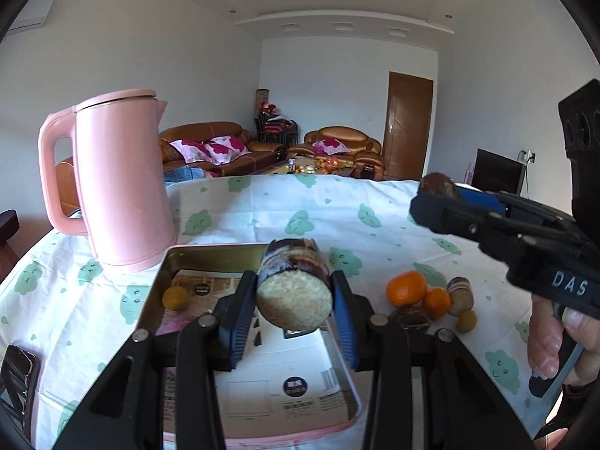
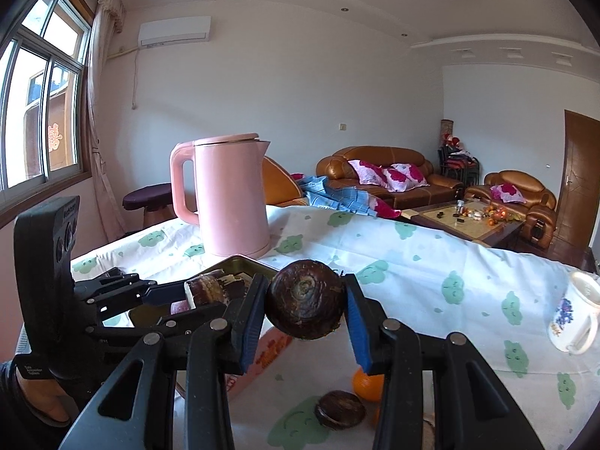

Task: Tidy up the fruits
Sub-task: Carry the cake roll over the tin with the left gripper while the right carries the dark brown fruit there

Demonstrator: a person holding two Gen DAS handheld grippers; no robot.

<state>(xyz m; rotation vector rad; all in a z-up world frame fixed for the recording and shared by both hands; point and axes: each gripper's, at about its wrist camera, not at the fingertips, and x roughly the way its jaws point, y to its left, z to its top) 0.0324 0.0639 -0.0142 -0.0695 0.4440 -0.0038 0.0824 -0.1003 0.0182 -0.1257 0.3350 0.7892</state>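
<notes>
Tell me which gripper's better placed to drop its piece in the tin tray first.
Left. The left gripper holds its sugarcane piece directly above the tin tray. The right gripper, gripping a water chestnut, appears short of the tray's near edge.

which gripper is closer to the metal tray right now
Left. The left gripper, shut on a sugarcane piece, hangs directly over the metal tray. The right gripper, holding a dark round fruit, is off the tray's right side.
</notes>
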